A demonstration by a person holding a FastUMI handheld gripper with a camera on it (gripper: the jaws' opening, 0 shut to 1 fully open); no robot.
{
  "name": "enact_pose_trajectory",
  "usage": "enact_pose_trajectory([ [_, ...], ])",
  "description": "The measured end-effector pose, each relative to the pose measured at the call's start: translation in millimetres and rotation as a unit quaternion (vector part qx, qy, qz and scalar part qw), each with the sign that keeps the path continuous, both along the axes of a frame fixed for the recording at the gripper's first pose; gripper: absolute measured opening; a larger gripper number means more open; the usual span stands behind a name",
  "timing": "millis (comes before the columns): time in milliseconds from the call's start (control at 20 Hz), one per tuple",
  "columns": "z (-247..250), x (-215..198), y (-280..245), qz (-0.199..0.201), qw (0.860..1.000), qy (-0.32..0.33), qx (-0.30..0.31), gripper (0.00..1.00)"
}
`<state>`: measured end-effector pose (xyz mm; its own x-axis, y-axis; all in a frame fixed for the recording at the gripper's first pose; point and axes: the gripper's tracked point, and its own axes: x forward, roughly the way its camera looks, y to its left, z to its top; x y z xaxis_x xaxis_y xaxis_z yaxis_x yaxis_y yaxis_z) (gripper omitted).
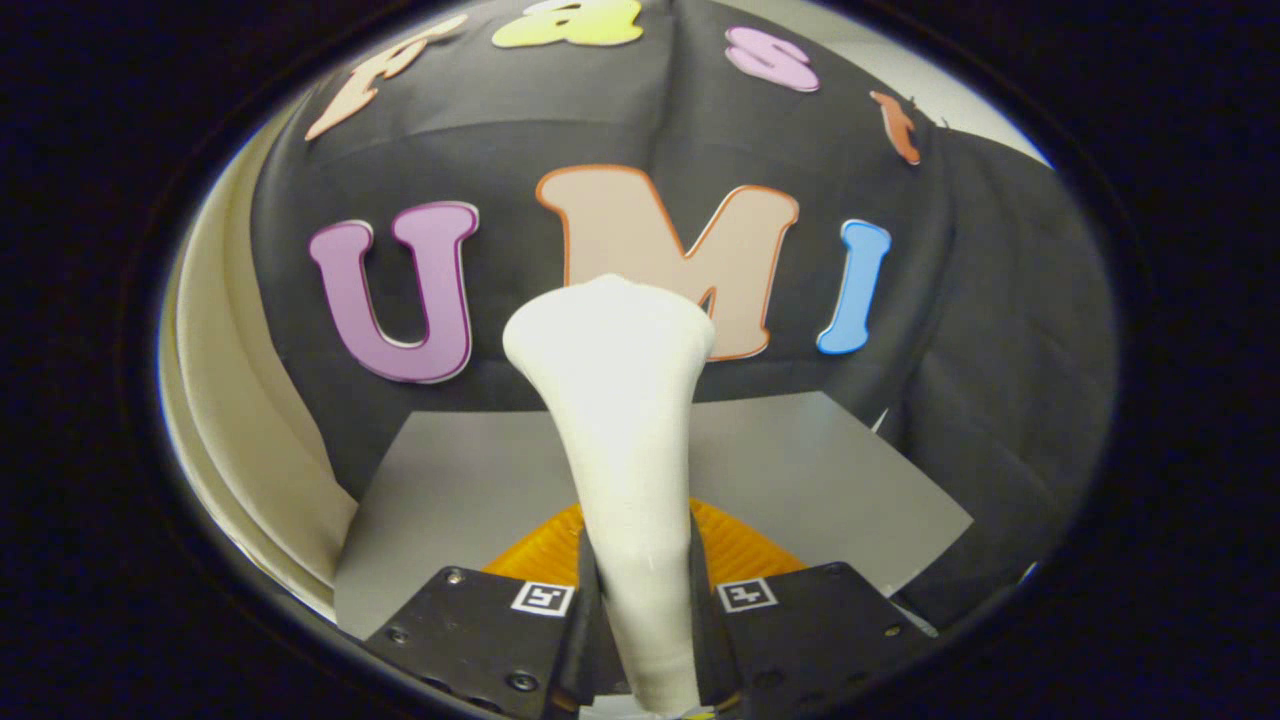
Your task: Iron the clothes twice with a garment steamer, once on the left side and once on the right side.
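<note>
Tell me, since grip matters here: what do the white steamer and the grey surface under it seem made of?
The steamer, clamped between the gripper fingers, looks like matte moulded plastic: smooth, seamless, softly shaded. The grey surface looks like a flat, matte board with crisp edges; its material is uncertain.

A white garment steamer [620, 440] stood upright between the two fingers of the gripper [645, 610], which pressed against its narrow handle on both sides. The handle was slim where it was held and widened upward into a broad, rounded head. Its surface looked smooth and plain. An orange ribbed item [735, 550], possibly the clothes, lay flat just ahead of the fingers, behind the handle.
</note>
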<state>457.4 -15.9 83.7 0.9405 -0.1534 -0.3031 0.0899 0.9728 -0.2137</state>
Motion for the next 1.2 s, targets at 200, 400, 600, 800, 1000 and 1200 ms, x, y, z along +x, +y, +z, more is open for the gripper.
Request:
enact_pose_trajectory([
  [200, 20, -51, 35, 0.018, 0.999, -0.037, 0.009, 0.38],
  [400, 40, -113, 88, 0.019, 0.998, -0.066, 0.004, 0.38],
  [600, 54, -177, 156, 0.029, 0.995, -0.091, 0.012, 0.37],
  [800, 62, -226, 227, 0.044, 0.993, -0.113, 0.014, 0.37],
  [1000, 58, -250, 288, 0.075, 0.991, -0.11, 0.031, 0.37],
  [1200, 59, -258, 331, 0.092, 0.987, -0.123, 0.043, 0.37],
])
